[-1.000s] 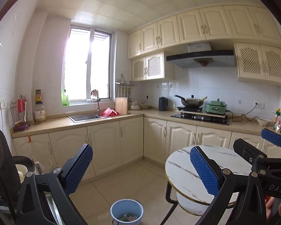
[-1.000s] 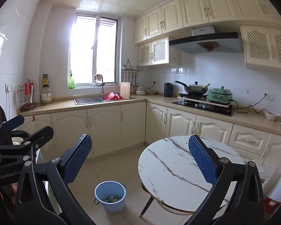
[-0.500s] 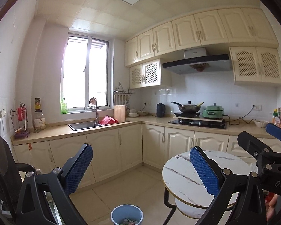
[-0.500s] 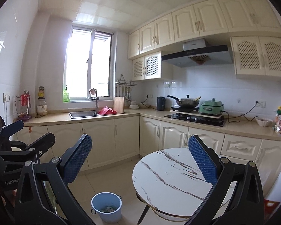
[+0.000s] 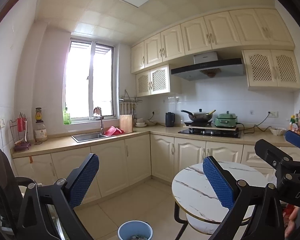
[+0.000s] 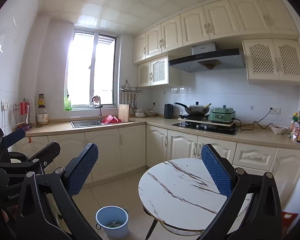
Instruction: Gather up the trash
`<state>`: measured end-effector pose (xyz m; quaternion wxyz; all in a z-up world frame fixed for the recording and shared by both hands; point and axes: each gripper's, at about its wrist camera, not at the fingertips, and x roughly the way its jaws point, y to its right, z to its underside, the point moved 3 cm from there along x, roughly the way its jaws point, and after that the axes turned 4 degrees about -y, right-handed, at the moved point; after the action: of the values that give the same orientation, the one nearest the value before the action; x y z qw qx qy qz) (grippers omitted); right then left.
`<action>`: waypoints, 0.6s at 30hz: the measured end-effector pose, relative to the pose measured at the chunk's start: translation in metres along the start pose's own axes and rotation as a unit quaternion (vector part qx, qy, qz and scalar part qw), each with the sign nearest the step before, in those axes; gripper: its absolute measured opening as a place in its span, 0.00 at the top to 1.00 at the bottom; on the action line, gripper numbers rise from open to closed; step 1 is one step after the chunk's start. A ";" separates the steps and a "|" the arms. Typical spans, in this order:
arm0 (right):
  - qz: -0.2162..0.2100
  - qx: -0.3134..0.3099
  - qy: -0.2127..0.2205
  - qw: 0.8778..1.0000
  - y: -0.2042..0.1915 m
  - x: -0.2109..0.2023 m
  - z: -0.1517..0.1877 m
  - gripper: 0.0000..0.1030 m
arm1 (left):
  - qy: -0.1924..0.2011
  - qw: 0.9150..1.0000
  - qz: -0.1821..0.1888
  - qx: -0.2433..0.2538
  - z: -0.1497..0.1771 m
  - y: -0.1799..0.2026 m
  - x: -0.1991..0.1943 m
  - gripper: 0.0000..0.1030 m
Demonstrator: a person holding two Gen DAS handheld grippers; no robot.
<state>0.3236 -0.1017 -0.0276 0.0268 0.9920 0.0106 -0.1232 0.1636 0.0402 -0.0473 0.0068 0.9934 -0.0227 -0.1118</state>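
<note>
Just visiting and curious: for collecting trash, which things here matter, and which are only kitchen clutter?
For the job:
- blue bucket on the floor, scraps inside
- left gripper, open
- right gripper, open

Just lying about:
- marble table
- wok
- green cooker
- kettle
- cutting board

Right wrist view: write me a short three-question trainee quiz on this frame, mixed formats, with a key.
1. True or false: the right gripper is shut on a piece of trash.
2. Multiple choice: where does the blue bin stand? A) on the counter B) on the floor left of the round table C) in the sink
3. Fill in: scraps lie in the bottom of the ____.

Key
1. False: its blue pads stand wide apart with nothing between them, and the left gripper is open too.
2. B.
3. Blue bin; the marble tabletop itself shows no trash.
</note>
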 end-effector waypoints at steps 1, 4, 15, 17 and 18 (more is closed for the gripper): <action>0.001 0.000 -0.001 1.000 0.000 0.000 0.001 0.00 | -0.001 1.000 0.001 0.000 -0.002 -0.003 0.004 0.01; 0.001 0.002 -0.004 1.000 0.000 0.000 0.002 0.00 | -0.004 1.000 0.003 -0.001 -0.004 -0.008 0.009 0.01; 0.001 0.002 -0.006 1.000 0.002 0.002 0.003 0.00 | -0.005 1.000 0.006 0.000 -0.005 -0.018 0.016 0.01; 0.002 0.002 -0.006 1.000 0.002 0.002 0.004 0.00 | -0.005 1.000 0.006 0.000 -0.005 -0.020 0.017 0.01; 0.002 0.002 -0.006 1.000 0.003 0.002 0.004 0.00 | -0.005 1.000 0.006 0.000 -0.006 -0.020 0.017 0.01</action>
<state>0.3244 -0.1044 -0.0317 0.0254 0.9913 0.0082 -0.1289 0.1820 0.0598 -0.0460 0.0077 0.9927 -0.0288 -0.1170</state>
